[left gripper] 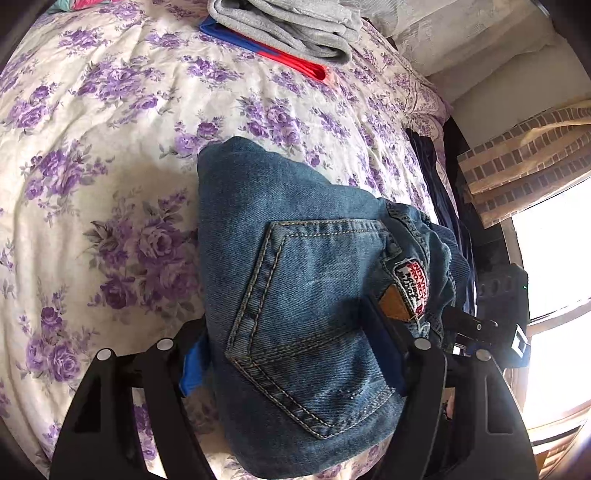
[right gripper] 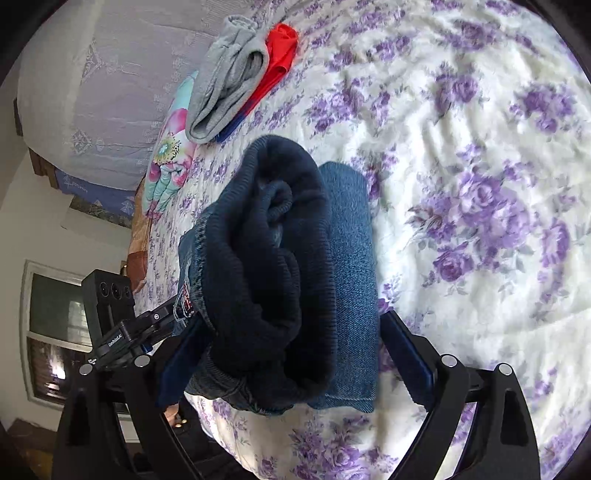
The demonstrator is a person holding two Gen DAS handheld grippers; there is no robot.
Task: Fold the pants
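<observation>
Jeans [left gripper: 295, 295]: folded bundle, held above the bedspread [left gripper: 110, 147], short of the grey clothes [left gripper: 288, 26]. Left gripper [left gripper: 291, 354] and right gripper [right gripper: 291, 354] each clamp a side, likely to carry it intact.

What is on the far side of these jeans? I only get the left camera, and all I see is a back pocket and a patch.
Observer: The right camera looks at the jeans end-on: a thick dark knit lining is rolled up inside the denim.
Operator: Is the other gripper holding them too?
Observer: Yes, the right gripper has a finger on each side of the folded bundle.
Operator: Anything else on the bed beyond my grey pile?
Observer: A colourful flowered cushion lies next to the grey clothes, at the bed's edge.
Operator: And my own gripper?
Observer: The right camera catches only part of the left gripper, beside the jeans.
</observation>
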